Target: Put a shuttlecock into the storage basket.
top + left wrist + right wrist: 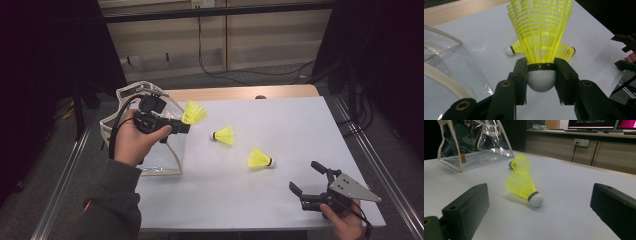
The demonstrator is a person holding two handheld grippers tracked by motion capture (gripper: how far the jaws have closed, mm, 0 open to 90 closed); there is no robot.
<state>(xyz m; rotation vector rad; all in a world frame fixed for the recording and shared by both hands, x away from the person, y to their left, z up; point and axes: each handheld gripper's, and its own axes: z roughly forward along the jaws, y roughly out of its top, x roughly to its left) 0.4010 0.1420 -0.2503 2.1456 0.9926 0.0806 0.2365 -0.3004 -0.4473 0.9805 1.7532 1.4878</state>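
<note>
Held shuttlecock point(540, 37): bright yellow plastic skirt of open lattice ribs that flares wide from a narrow neck, a black band round the neck, and a rounded white cork base below it.
Its place: up off the desk point(280, 200) near the left edge, just beside the mouth of the clear bag point(117, 125), skirt pointing toward the desk's middle.
Left gripper point(541, 75): jaws pinching the shuttlecock at the black band and the top of the cork, one pad on each side; the cork bulges out below them.
Second shuttlecock point(223, 135): same yellow skirt and white cork; lies on its side near the desk's middle, cork toward the left edge.
Third shuttlecock point(260, 159): same make, lies on its side nearer the front edge, cork toward the right edge; well apart from the second.
Right gripper point(309, 181): jaws spread wide with nothing between the pads, near the front right corner, aimed at the third shuttlecock.
Clear bag: see-through plastic with pale cream trim, stands at the left edge of the desk.
Desk: white top, wooden strip along the far edge.
</note>
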